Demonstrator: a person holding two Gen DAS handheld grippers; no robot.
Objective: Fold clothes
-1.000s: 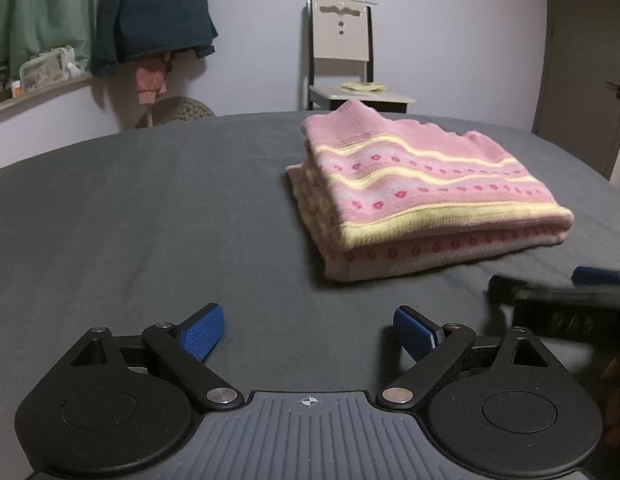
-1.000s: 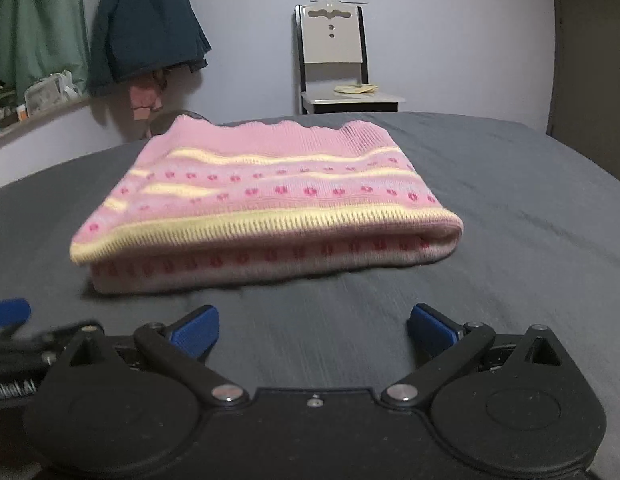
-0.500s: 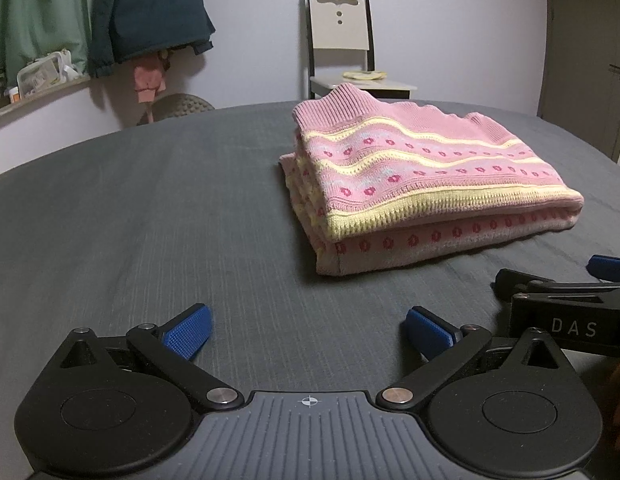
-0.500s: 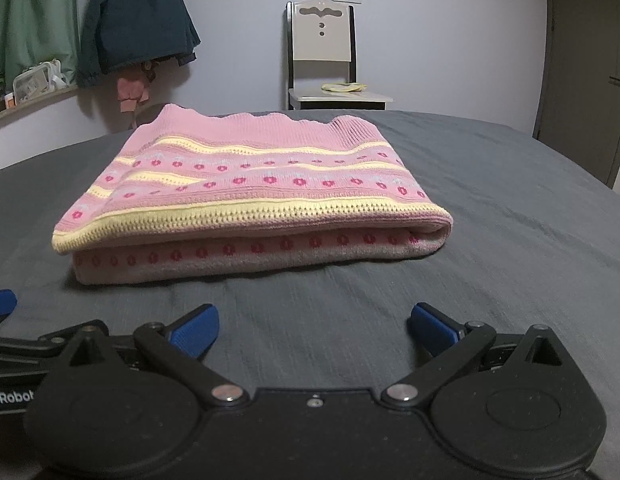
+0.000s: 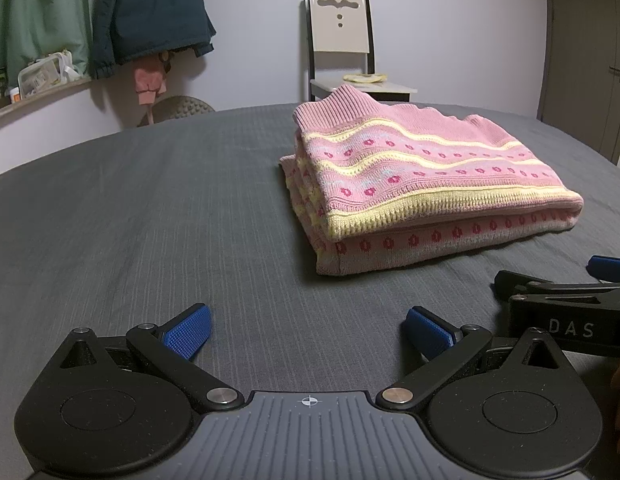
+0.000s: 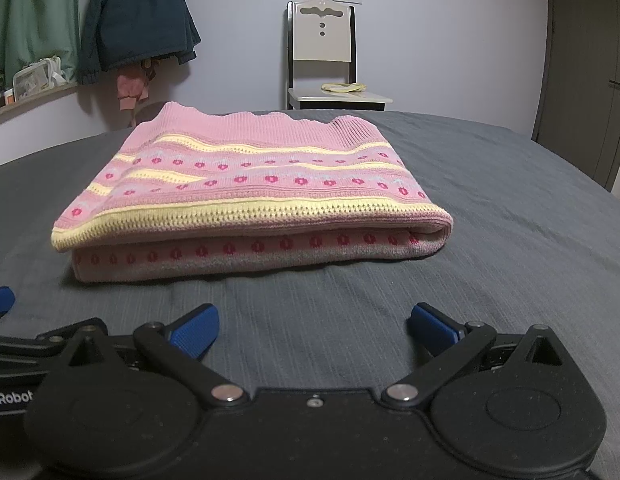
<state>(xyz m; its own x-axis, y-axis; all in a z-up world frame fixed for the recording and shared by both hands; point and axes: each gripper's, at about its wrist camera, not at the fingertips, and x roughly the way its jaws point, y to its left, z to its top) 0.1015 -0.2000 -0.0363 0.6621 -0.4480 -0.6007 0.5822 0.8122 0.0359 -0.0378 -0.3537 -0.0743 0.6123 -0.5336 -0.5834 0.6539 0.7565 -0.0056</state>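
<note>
A pink knitted sweater (image 5: 422, 184) with yellow stripes and red flowers lies folded in a flat stack on the dark grey bed cover (image 5: 149, 208). It also shows in the right wrist view (image 6: 253, 196), straight ahead. My left gripper (image 5: 307, 330) is open and empty, low over the cover, short of the sweater and to its left. My right gripper (image 6: 314, 330) is open and empty, just in front of the sweater's near fold. The right gripper's side shows at the right edge of the left wrist view (image 5: 570, 300).
A chair (image 5: 342, 48) stands against the back wall with a small yellow item on its seat. Jackets (image 5: 149, 12) hang at the back left above a shelf with boxes (image 5: 41, 76). A door (image 5: 590, 60) is at the right.
Both grippers have drawn back a little and dropped lower toward the cover. The sweater lies still in its folded stack. Both jaws stay open.
</note>
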